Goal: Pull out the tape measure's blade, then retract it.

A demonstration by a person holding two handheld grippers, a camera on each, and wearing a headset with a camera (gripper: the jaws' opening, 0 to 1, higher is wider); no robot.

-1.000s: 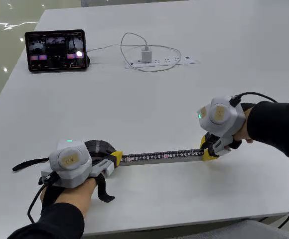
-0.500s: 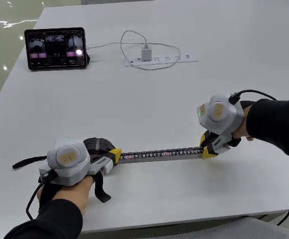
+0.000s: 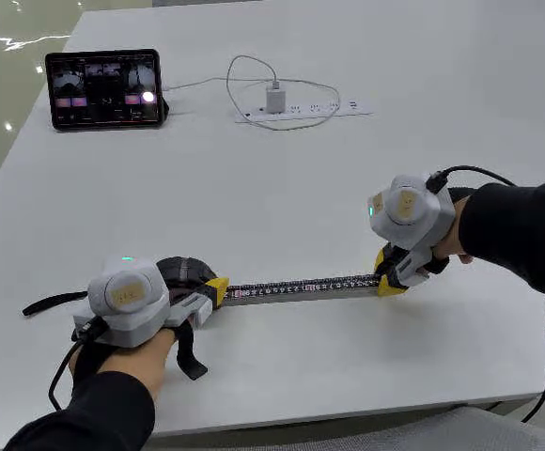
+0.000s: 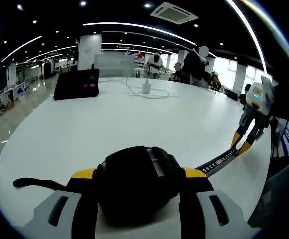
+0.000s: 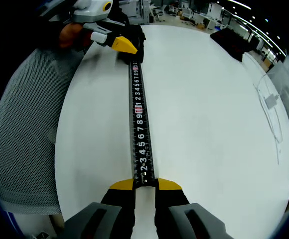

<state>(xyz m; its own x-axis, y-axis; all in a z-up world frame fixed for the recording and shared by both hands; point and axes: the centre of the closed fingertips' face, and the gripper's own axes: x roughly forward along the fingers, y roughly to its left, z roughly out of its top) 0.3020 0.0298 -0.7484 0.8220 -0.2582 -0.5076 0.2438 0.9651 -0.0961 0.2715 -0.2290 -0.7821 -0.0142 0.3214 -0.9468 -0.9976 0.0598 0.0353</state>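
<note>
while the left claw is clamping the round black tape case and the right claw pinching its drawn-out numbered blade, guided retraction is likely coming next.

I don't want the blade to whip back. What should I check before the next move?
1. The case sits clamped between the jaws of the left gripper: ok.
2. The right gripper is shut on the end of the blade: ok.
3. The blade lies straight and flat on the table: ok.
4. The tablet and power strip sit far from the blade's line: ok.
5. Blade lock on or off: cannot tell.
</note>
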